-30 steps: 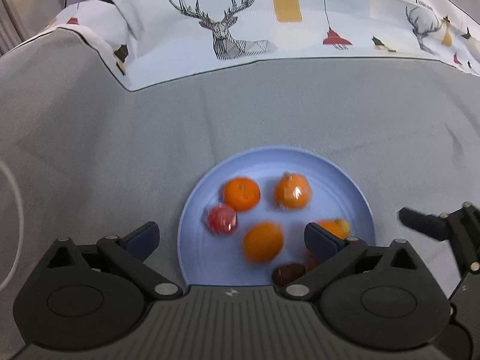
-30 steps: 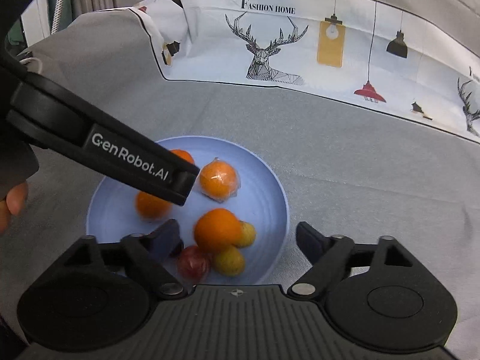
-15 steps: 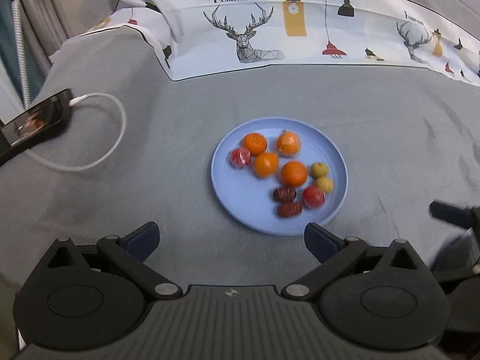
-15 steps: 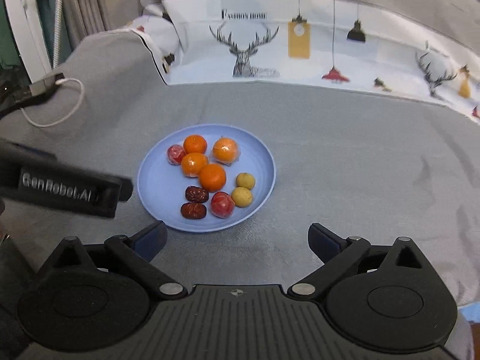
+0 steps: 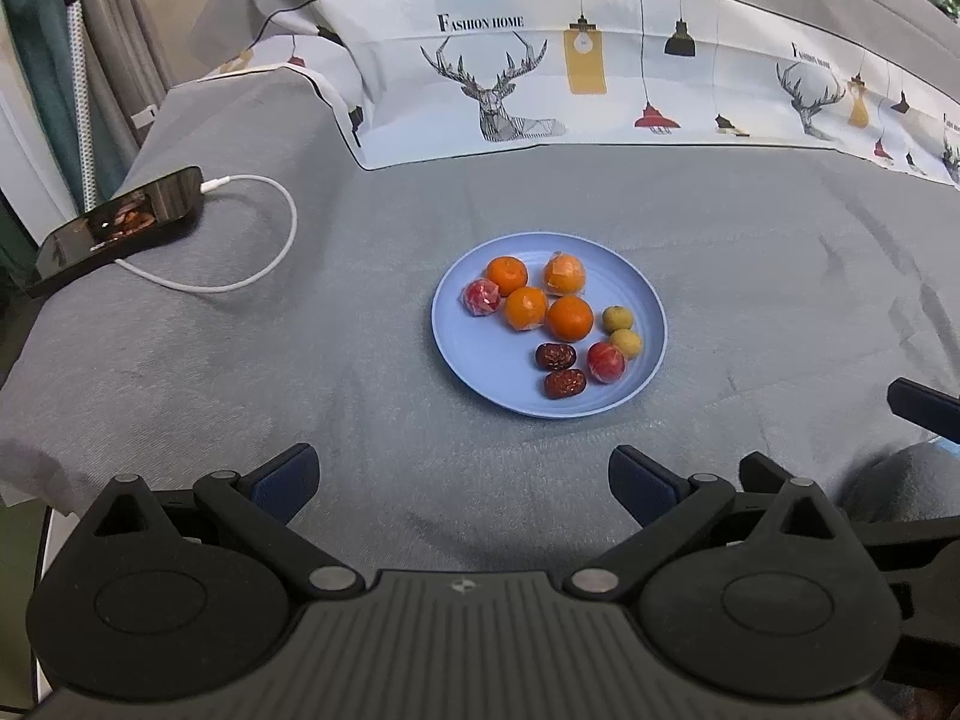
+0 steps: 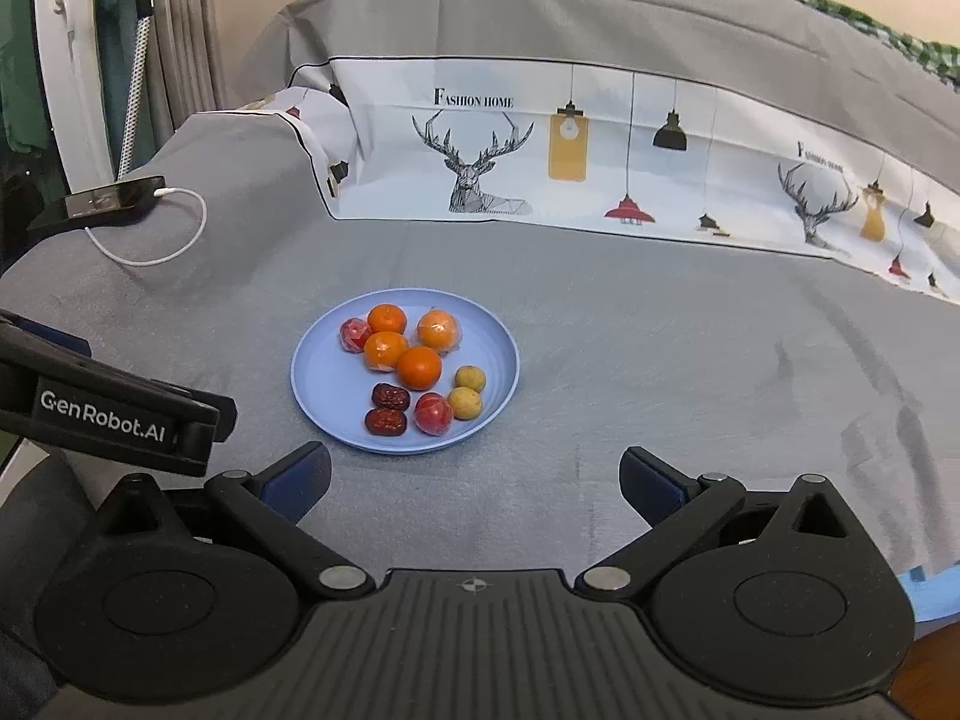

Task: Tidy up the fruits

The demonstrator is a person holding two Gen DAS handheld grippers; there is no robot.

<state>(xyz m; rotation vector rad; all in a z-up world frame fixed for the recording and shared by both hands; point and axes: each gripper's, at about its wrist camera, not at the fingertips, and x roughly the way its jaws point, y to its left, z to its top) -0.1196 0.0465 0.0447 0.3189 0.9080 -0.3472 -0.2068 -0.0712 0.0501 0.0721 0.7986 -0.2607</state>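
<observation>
A light blue plate (image 5: 474, 360) sits on the grey cloth and holds several oranges (image 5: 569, 318), two red wrapped fruits (image 5: 480, 296), two dark dates (image 5: 555, 356) and two small yellow fruits (image 5: 618, 319). My left gripper (image 5: 462, 474) hangs open above the cloth, short of the plate's near rim, with nothing between its fingers. My right gripper (image 6: 474, 474) is likewise open and empty, with the plate (image 6: 324, 384) ahead and slightly left of it. Part of the left gripper's finger (image 6: 120, 420) crosses the right wrist view at the left edge.
A phone (image 5: 114, 225) with a white charging cable (image 5: 264, 252) lies at the far left of the cloth. A white printed sheet with deer and lamps (image 5: 570, 78) drapes along the back. The cloth's front-left edge (image 5: 36, 480) drops off near the left gripper.
Both grippers have drawn back and risen away from the plate, which now looks smaller and lies wholly beyond the fingertips. The phone and cable have come into view.
</observation>
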